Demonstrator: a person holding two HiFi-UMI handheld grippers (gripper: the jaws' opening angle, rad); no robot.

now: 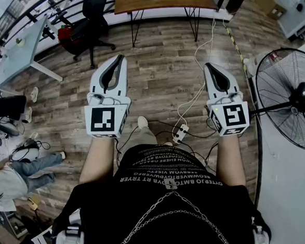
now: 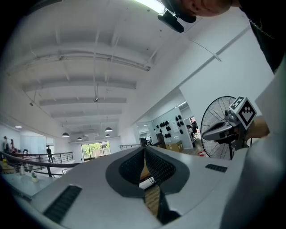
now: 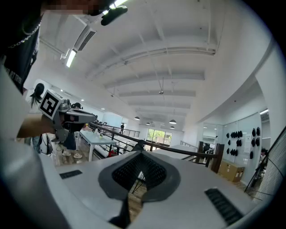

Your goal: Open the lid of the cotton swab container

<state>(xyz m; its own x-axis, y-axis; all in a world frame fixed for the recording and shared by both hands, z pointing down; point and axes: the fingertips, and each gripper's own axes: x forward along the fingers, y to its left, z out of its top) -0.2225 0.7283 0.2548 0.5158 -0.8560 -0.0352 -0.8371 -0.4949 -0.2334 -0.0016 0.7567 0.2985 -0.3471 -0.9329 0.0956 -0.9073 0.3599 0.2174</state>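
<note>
Left tongs (image 1: 120, 58) and right tongs (image 1: 208, 67) are closed, empty, level over the floor (image 1: 164, 66); cotton swab container is unseen, bearing unknown.

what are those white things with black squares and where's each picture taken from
No robot: a person holds a white tool with a marker cube in each hand, each ending in a two-finger claw. The head view comes from a camera on the person's head, looking down at the left claw, right claw and wooden floor. The other two come from cameras riding on each tool. Both claws are shut and hold nothing. A fan stands at the right; a power strip lies on the floor.
</note>
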